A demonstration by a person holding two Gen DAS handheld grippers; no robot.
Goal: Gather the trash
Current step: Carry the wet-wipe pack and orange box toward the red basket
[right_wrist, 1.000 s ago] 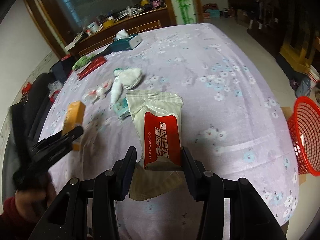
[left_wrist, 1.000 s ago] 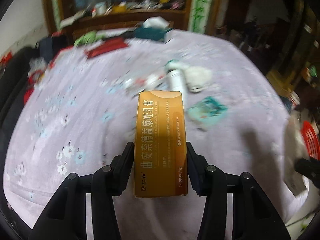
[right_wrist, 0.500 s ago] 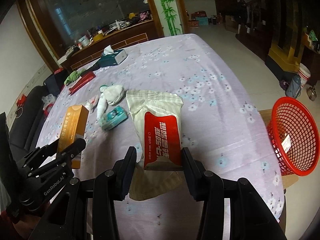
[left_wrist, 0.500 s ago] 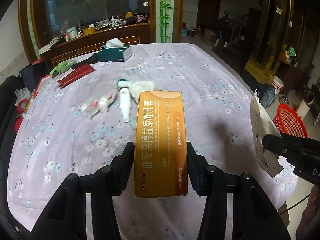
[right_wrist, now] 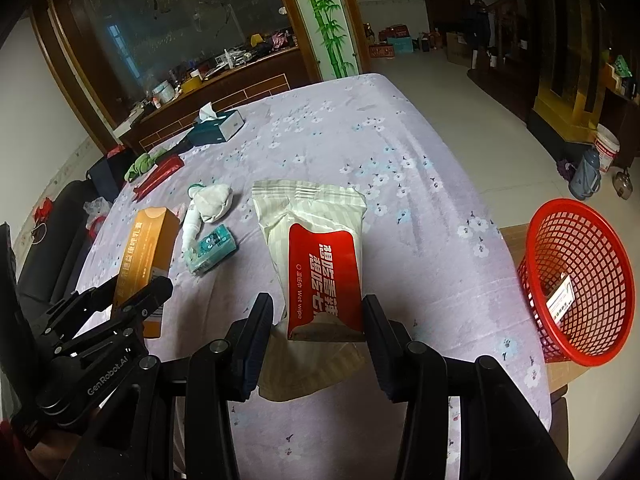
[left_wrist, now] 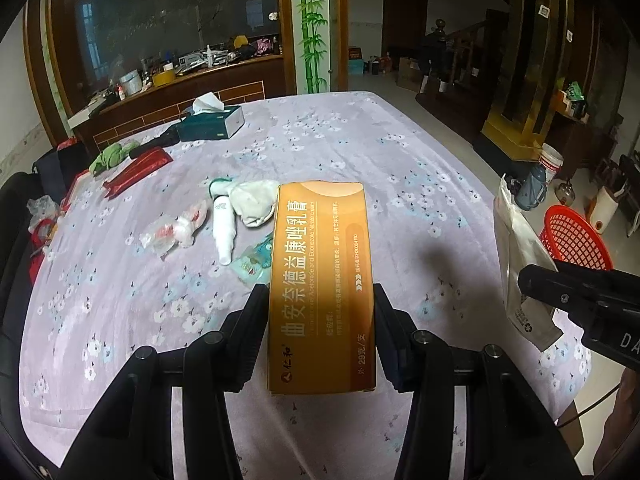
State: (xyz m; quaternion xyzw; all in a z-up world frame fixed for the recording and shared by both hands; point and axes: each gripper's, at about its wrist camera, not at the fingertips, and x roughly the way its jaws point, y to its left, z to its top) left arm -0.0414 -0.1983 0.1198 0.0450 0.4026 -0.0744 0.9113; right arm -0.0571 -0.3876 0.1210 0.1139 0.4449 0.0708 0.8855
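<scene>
Cardboard ointment box, glossy orange, is sitting clamped in the left tool; the right tool is squeezing a crinkly wet-wipe pack near the red mesh basket.

Left claw and right claw both clamped.

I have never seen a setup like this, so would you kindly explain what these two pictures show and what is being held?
A person holds a two-finger clamp in each hand, with a wide-angle camera on each looking along its fingers.

The left gripper is shut on an orange carton. The right gripper is shut on a wet wipe pack.

On the flowered tablecloth lie a white tube, a teal packet, a crumpled white cloth and a tissue box. A red basket stands past the table edge, probably for the trash.
</scene>
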